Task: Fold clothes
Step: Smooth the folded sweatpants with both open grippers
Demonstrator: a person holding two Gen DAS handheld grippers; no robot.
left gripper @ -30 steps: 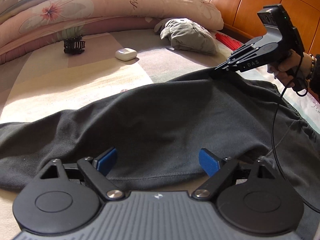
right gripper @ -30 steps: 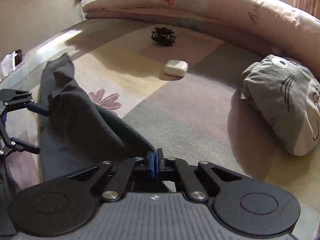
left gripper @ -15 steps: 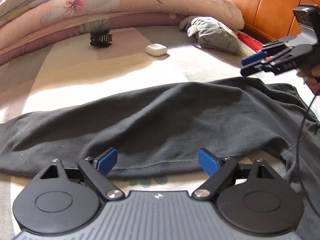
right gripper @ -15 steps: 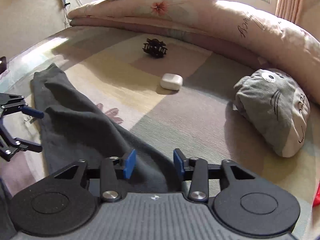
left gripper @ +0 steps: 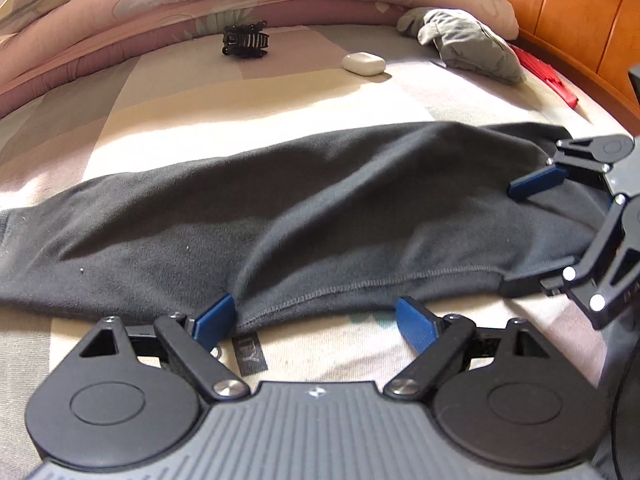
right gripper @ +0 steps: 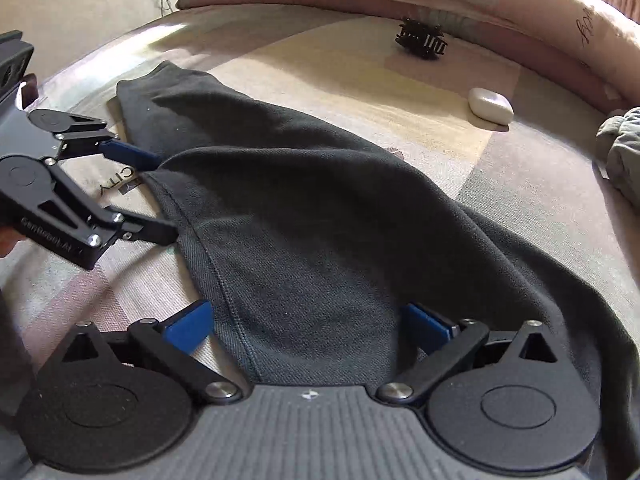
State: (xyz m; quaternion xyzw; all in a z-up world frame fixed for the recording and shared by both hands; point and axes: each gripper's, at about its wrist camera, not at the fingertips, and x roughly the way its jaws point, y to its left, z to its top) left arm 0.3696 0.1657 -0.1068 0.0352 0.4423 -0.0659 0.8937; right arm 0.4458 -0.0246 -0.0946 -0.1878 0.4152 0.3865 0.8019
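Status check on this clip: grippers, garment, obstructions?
Left gripper open at the hem. Right gripper open, fabric between fingers. Dark garment flat on bed, unfolded. Hair clip, earbud case well clear.
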